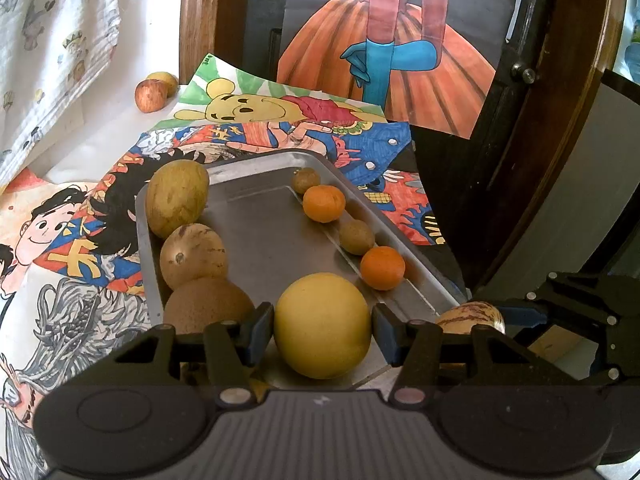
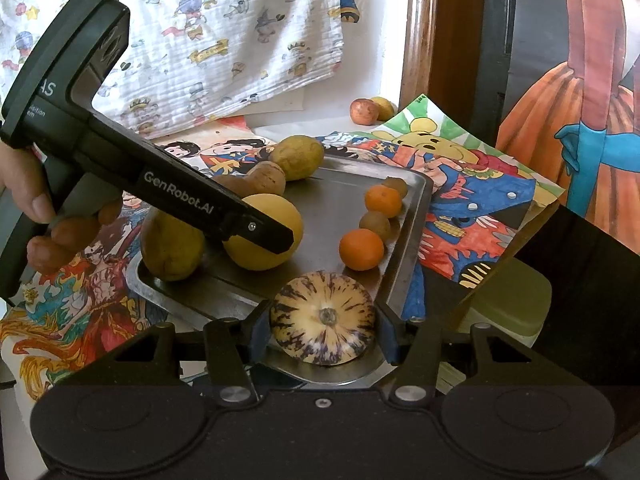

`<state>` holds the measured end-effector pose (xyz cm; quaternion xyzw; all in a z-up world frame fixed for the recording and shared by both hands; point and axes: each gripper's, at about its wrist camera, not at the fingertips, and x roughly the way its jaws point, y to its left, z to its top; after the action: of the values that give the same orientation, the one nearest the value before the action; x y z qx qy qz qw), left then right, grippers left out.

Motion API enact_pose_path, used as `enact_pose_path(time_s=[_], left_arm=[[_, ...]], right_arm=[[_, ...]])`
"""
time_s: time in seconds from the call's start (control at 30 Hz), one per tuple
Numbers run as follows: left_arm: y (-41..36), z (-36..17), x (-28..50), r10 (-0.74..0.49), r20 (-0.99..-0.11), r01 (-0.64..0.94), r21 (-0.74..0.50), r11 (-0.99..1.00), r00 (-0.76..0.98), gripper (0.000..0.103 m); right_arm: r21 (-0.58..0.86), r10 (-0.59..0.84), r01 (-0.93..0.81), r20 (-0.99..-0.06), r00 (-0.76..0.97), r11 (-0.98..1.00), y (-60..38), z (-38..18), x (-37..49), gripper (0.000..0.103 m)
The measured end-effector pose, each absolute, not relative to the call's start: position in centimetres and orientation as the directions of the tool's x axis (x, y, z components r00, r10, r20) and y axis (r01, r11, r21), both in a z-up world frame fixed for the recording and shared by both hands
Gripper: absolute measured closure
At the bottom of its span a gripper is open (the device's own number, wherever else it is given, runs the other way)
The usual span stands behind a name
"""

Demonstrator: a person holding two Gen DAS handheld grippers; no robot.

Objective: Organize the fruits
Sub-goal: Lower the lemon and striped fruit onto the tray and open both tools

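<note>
While the left gripper (image 1: 322, 326) brackets the yellow fruit (image 1: 322, 325) at six o'clock on the tray (image 1: 280, 216), pads just clear, the right gripper (image 2: 323, 320) clamps the striped melon (image 2: 323, 317); lower it gently at five o'clock.

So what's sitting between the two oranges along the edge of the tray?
A small brownish-green fruit lies between the far orange and the near orange by the tray edge; both views show it.

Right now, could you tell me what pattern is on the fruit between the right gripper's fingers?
Cream-yellow with dark purple streaks radiating from its stem, on the striped fruit; clearest in the right wrist view.
</note>
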<state>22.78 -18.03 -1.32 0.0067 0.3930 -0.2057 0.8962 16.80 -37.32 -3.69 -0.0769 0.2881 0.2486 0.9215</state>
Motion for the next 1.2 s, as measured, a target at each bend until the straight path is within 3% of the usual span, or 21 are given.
enact_pose_path(time_s=[0.57, 0.73, 1.2], left_arm=[[-16.9, 0.0, 22.2, -0.389, -0.665, 0.345, -0.206, 0.916, 0.637, 0.04], [-16.3, 0.5, 21.5, -0.396, -0.64, 0.331, -0.225, 0.916, 0.659, 0.027], [-14.9, 1.6, 19.1, -0.35, -0.571, 0.279, -0.21, 0.937, 0.743, 0.007]], right_arm=[[0.05, 0.402, -0.456, -0.563, 0.722, 0.888, -37.9, -3.6, 16.1, 0.043], [0.076, 0.396, -0.429, -0.554, 0.732, 0.9, -38.1, -3.6, 15.9, 0.04], [0.134, 0.378, -0.364, -0.516, 0.769, 0.922, -38.4, -3.2, 14.8, 0.026]])
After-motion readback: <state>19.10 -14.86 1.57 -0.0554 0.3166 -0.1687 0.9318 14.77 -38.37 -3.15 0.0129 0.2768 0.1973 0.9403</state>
